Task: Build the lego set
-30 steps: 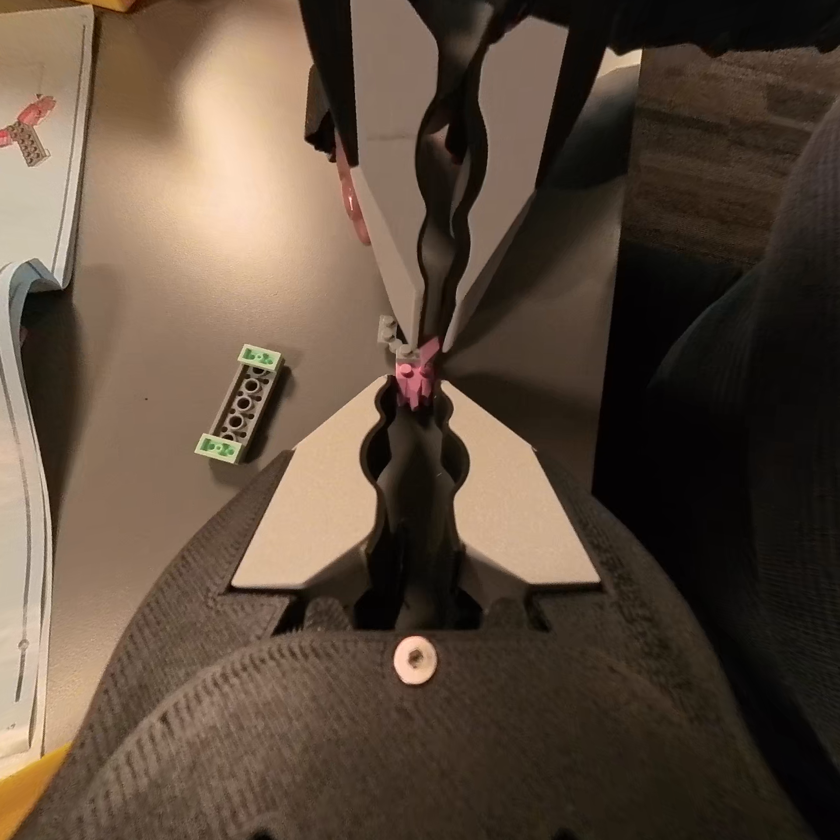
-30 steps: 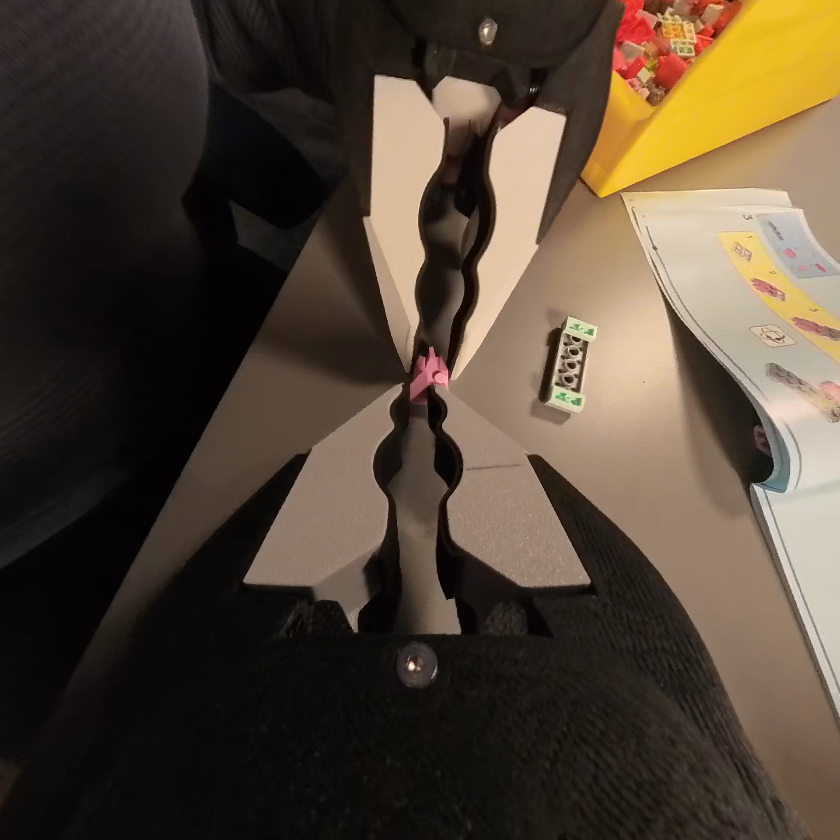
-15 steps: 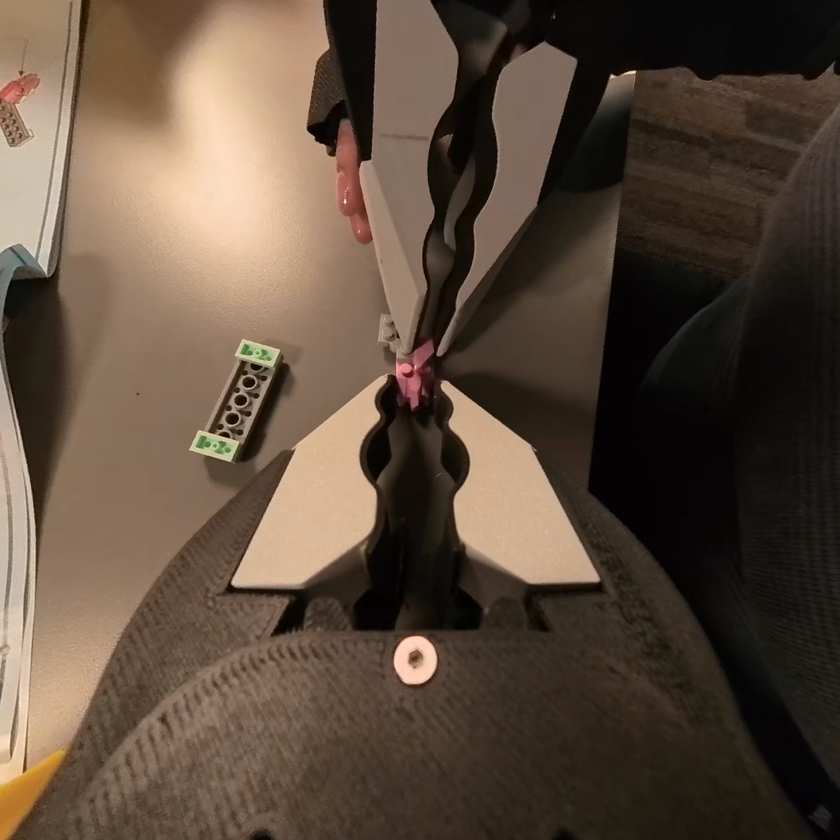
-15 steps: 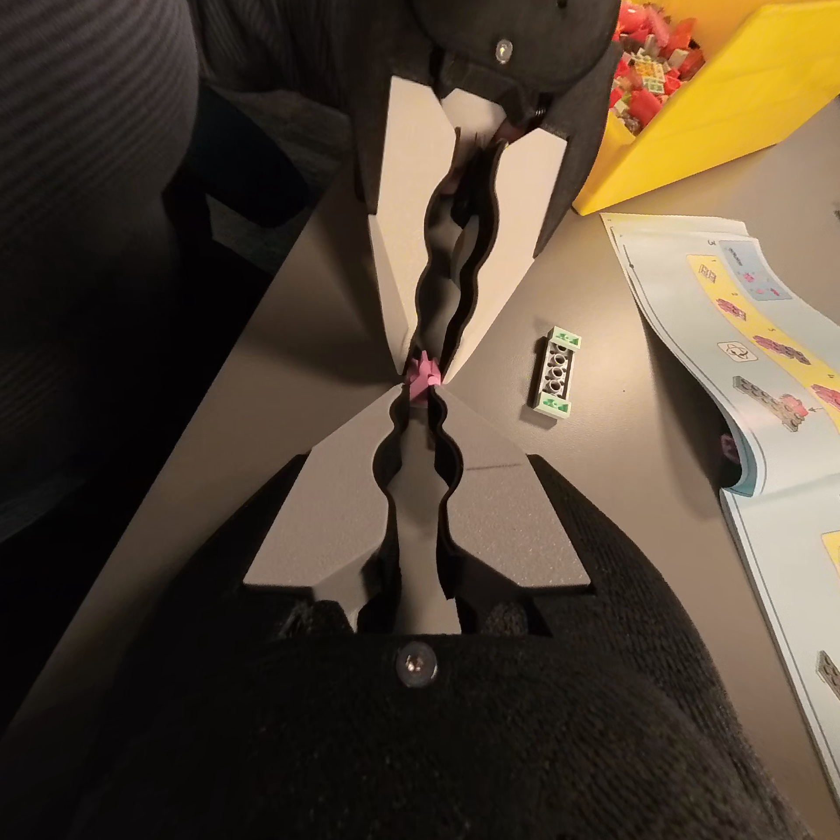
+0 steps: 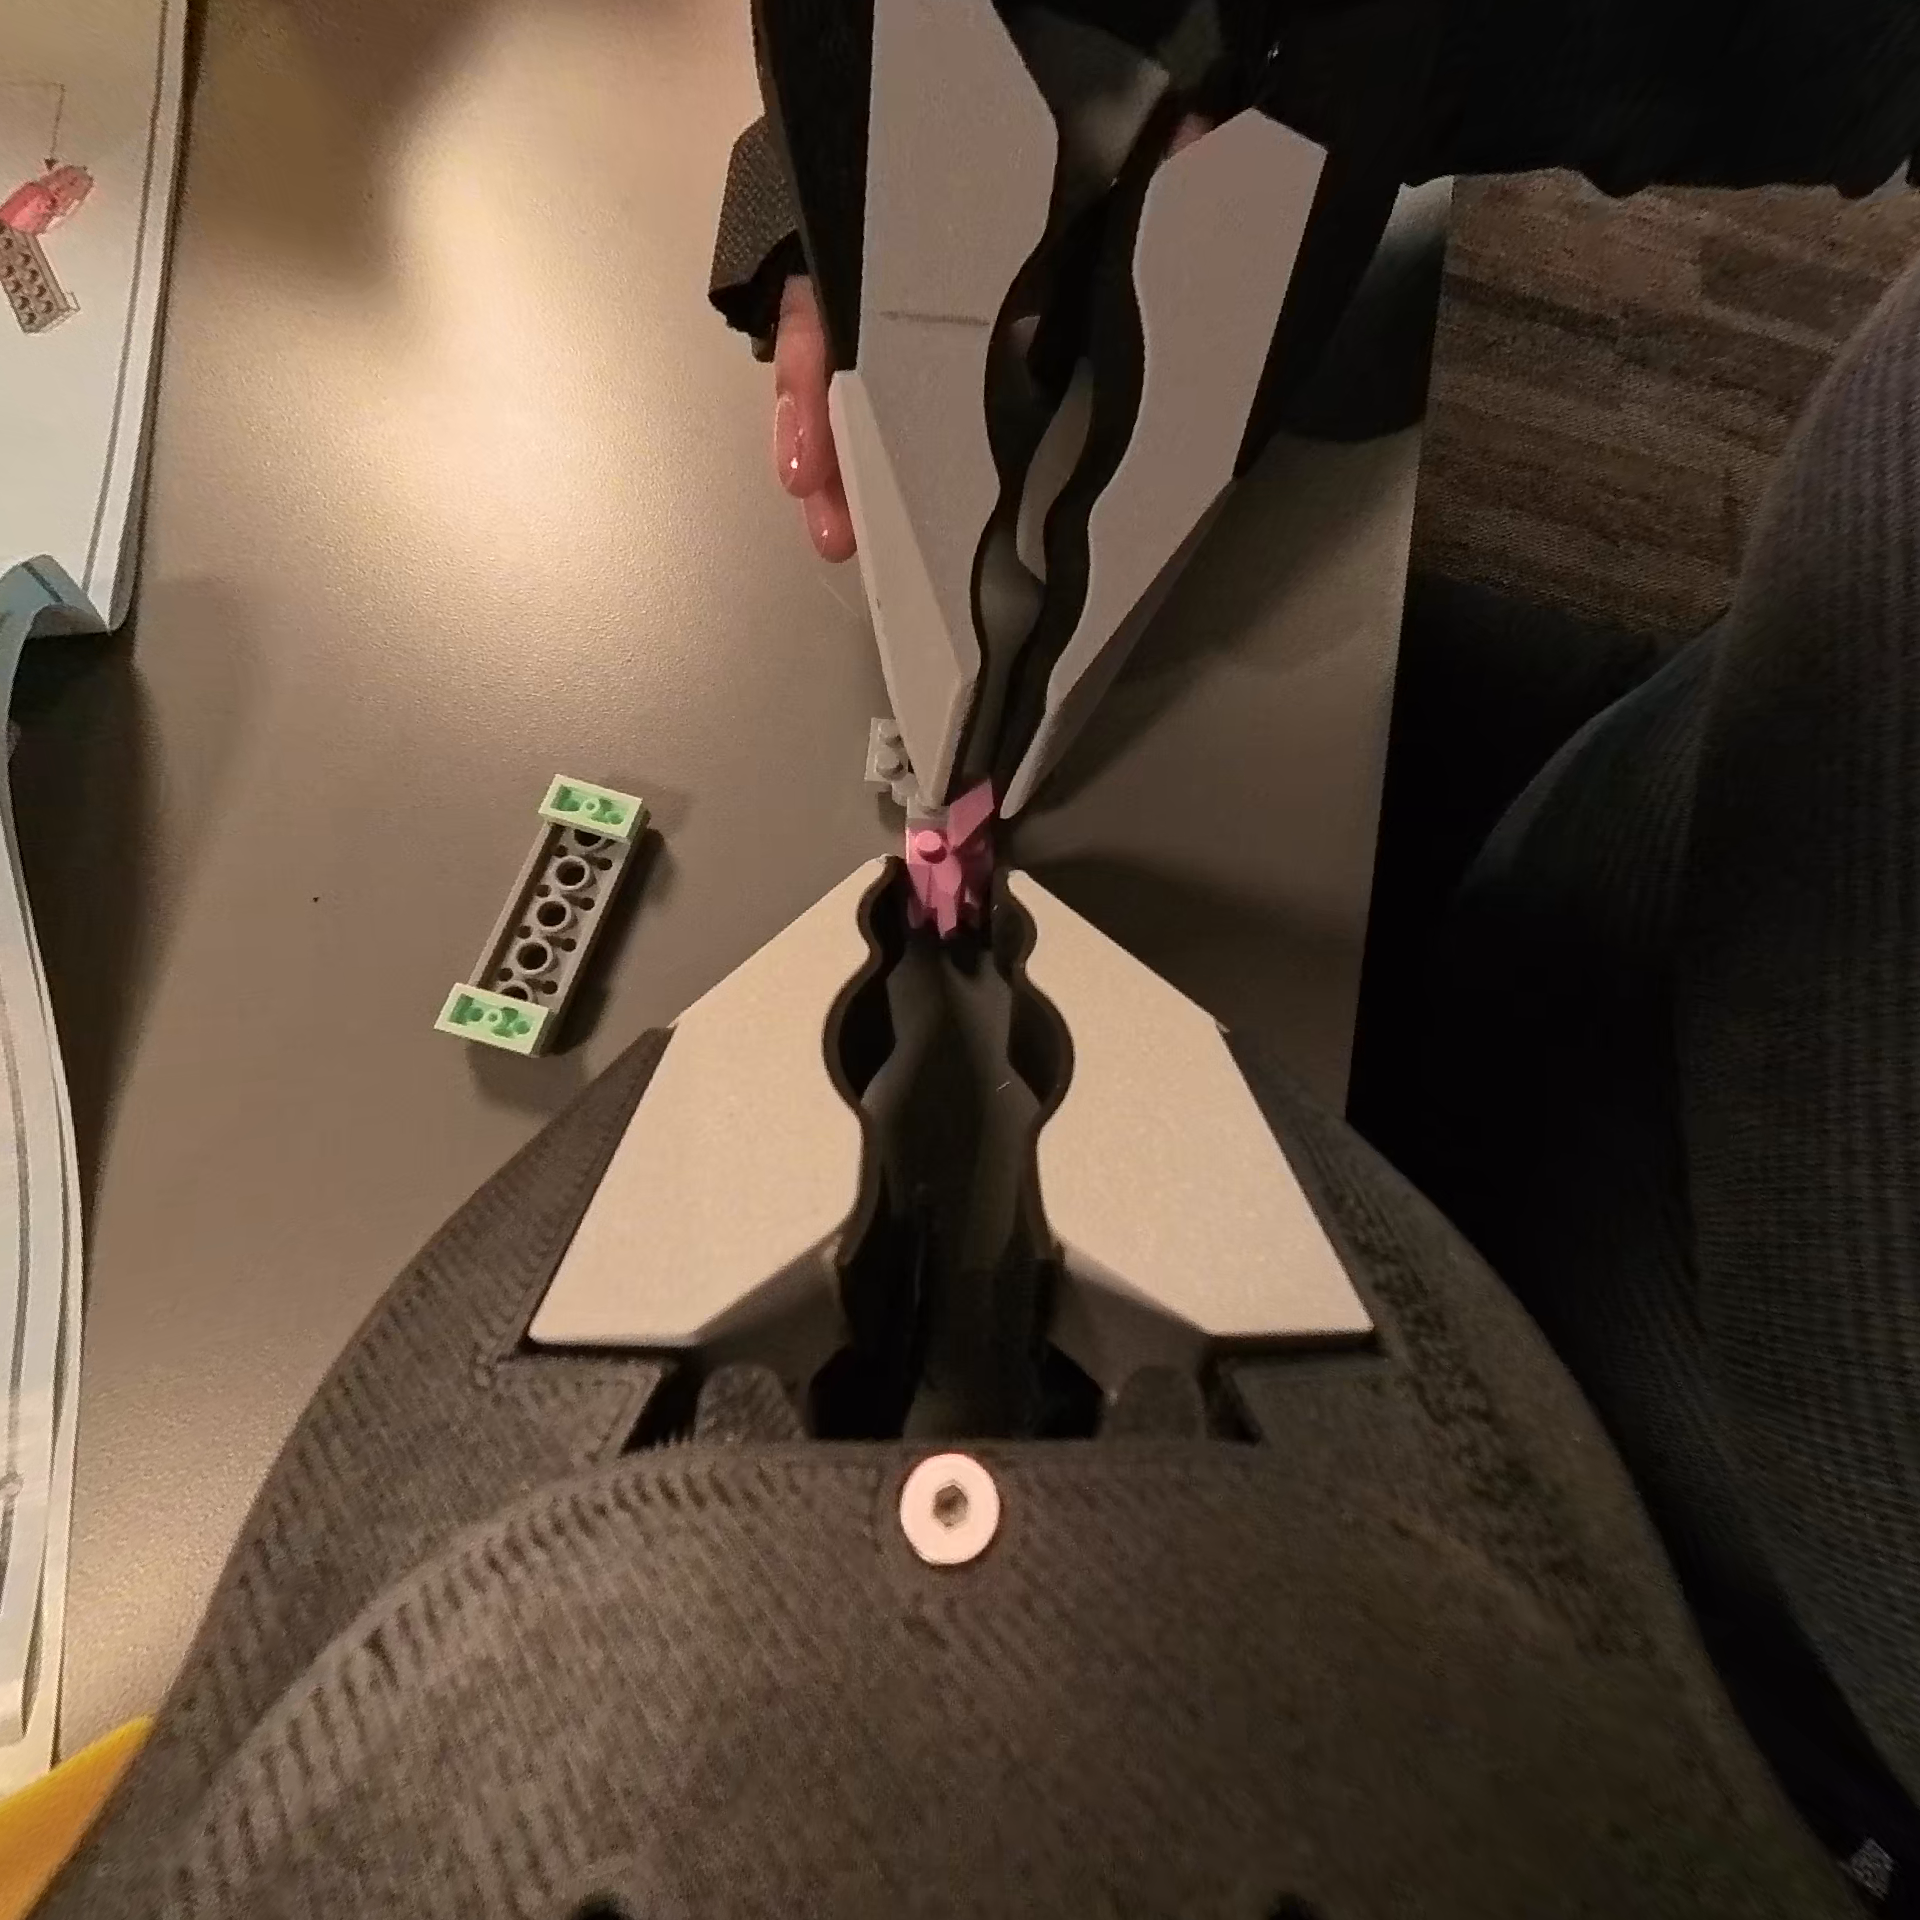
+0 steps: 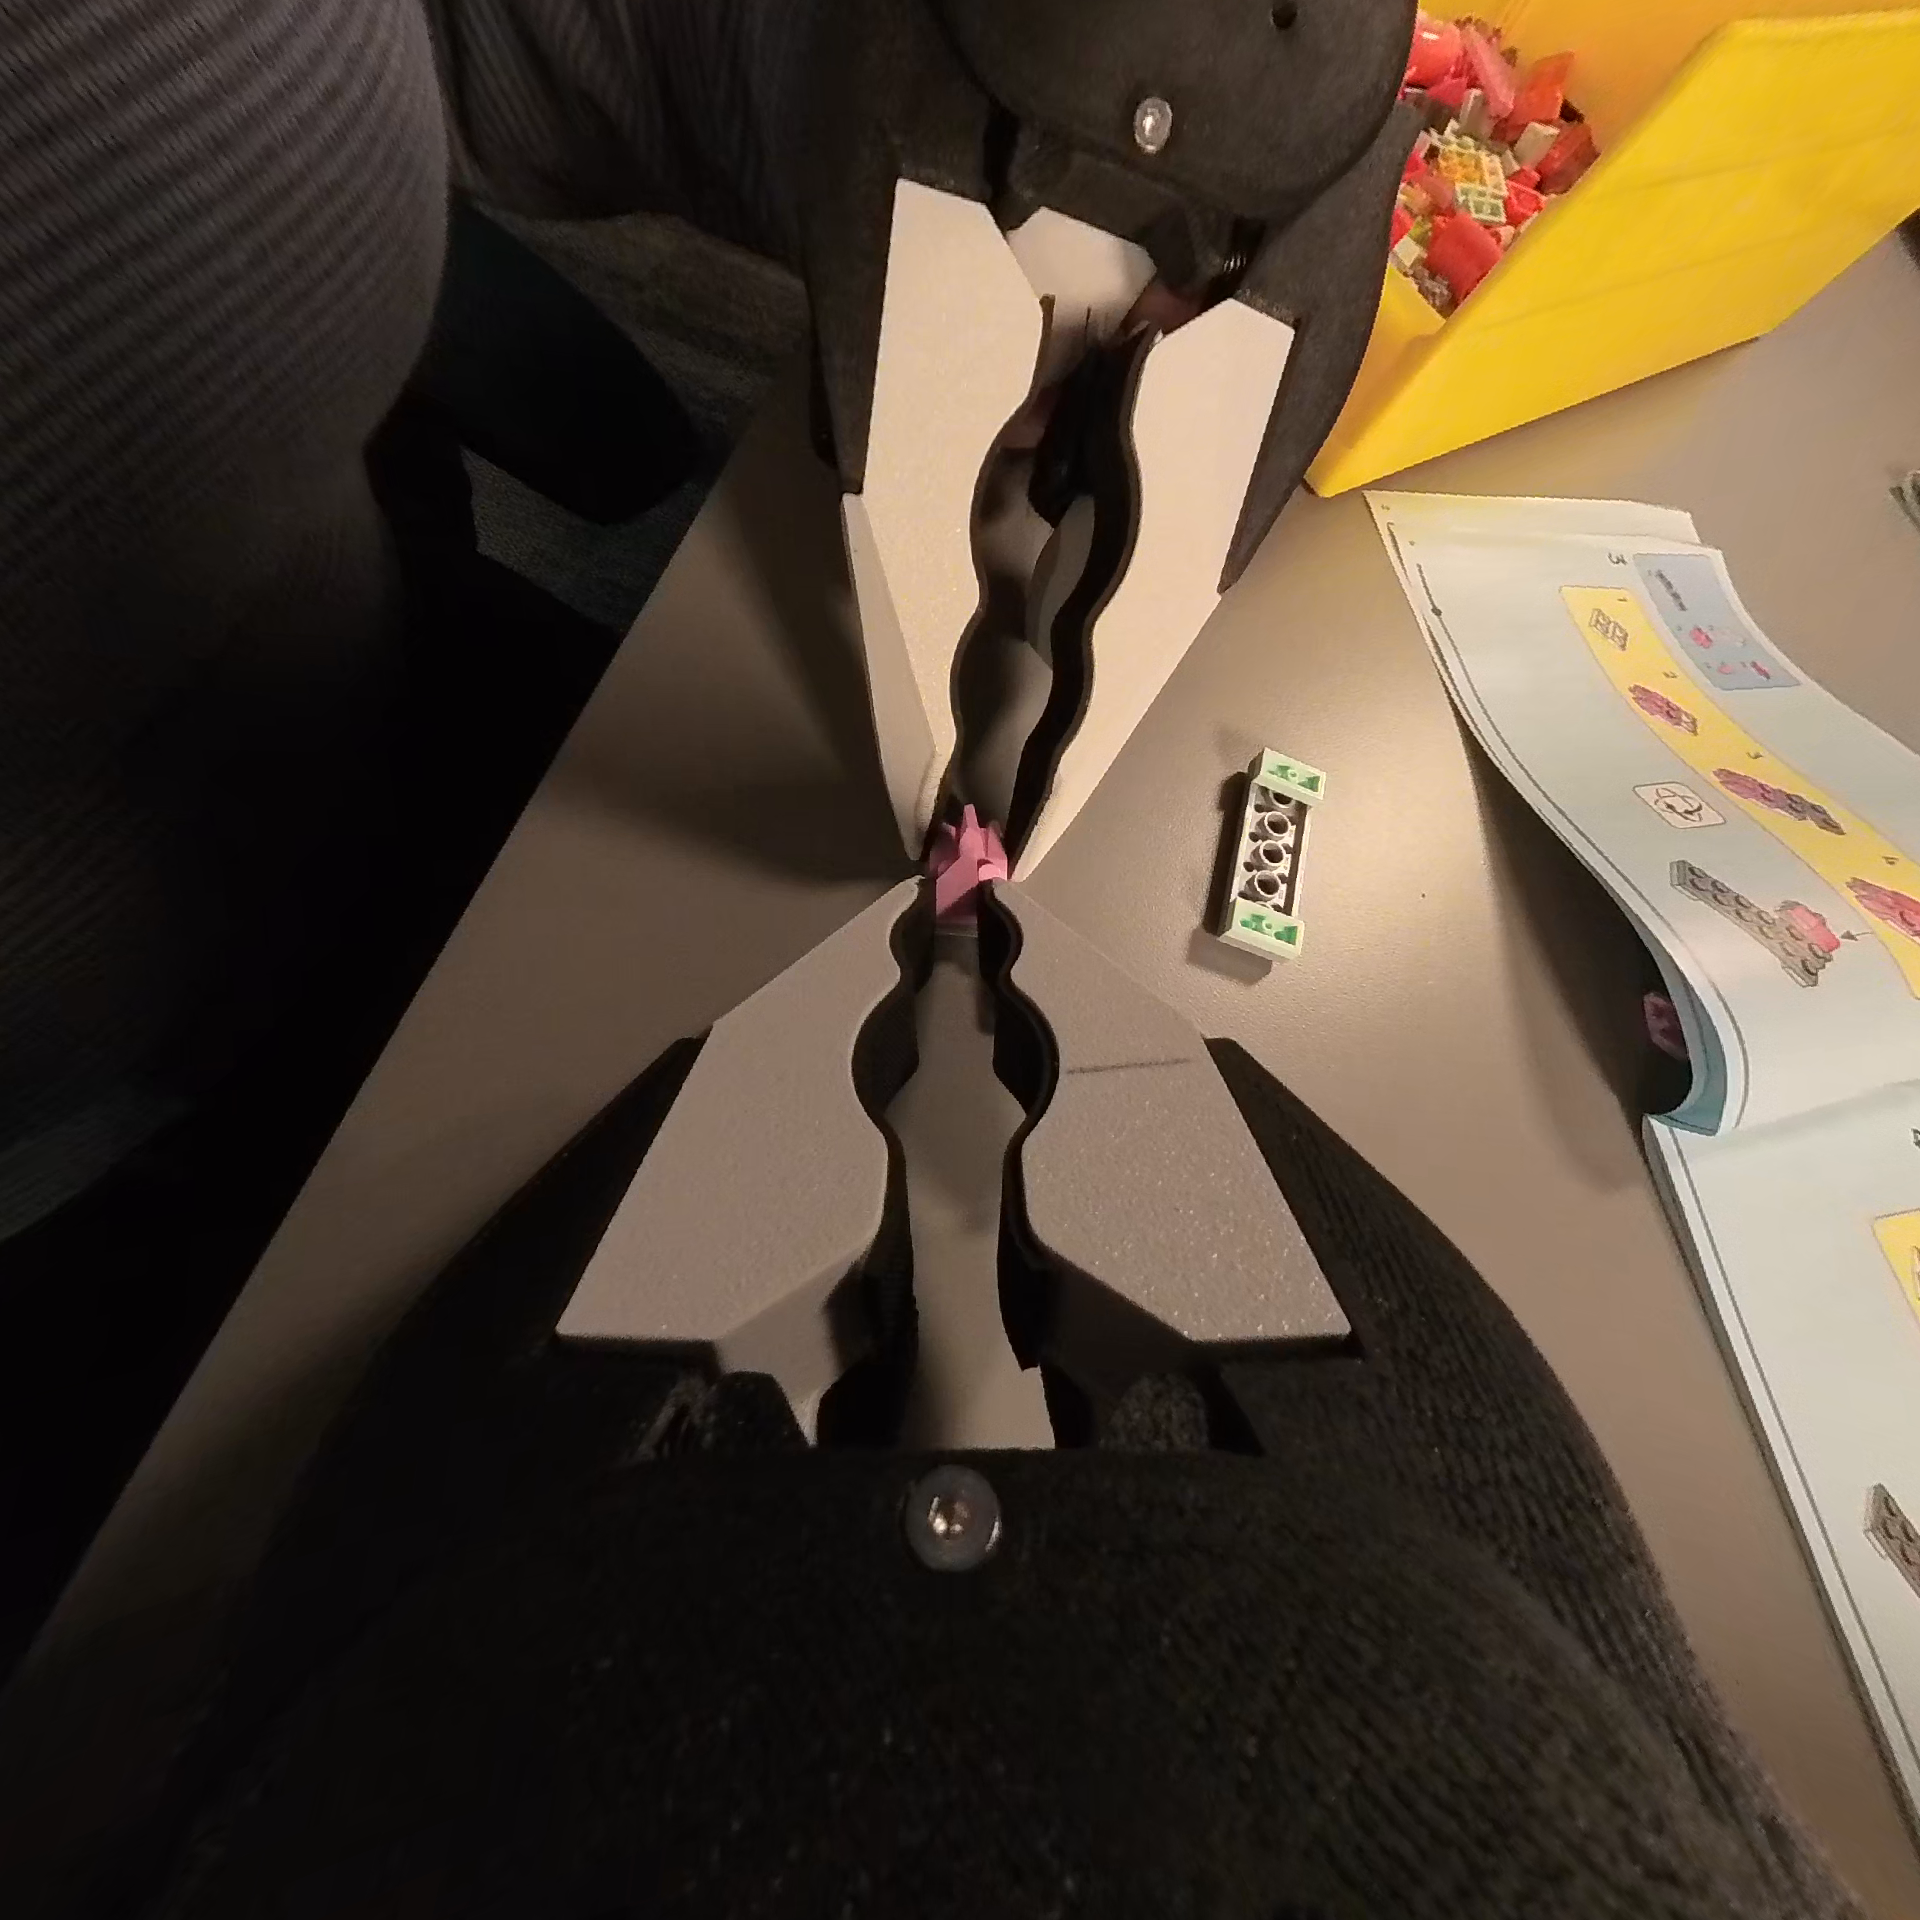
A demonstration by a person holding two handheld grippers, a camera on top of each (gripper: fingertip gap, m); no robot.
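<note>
My left gripper [image 5: 948, 873] is shut on a small pink brick piece [image 5: 935, 883] and holds it just above the grey table [image 5: 416, 520]. My right gripper [image 6: 961, 899] faces it tip to tip and is shut on another small pink piece [image 6: 966, 868]. In the left wrist view the right gripper [image 5: 971, 802] comes down from the top; its pink piece [image 5: 979, 816] is pressed against the left one, and a small grey studded plate [image 5: 886, 762] sticks out beside its fingers. In the right wrist view the left gripper [image 6: 971, 831] comes in from the top.
A grey brick with green end tiles [image 5: 542, 916] [image 6: 1270, 871] lies on the table. An open instruction booklet [image 6: 1714, 831] [image 5: 94, 312] lies beyond it. A yellow bin [image 6: 1610, 260] holds several loose bricks. The table edge [image 5: 1392, 727] runs close beside the grippers; dark fabric lies past it. Both grippers' tips are close together, under 4 cm apart.
Both grippers stay shut on their pink pieces, tip to tip. The right gripper has tilted a little and both have shifted slightly over the table.
</note>
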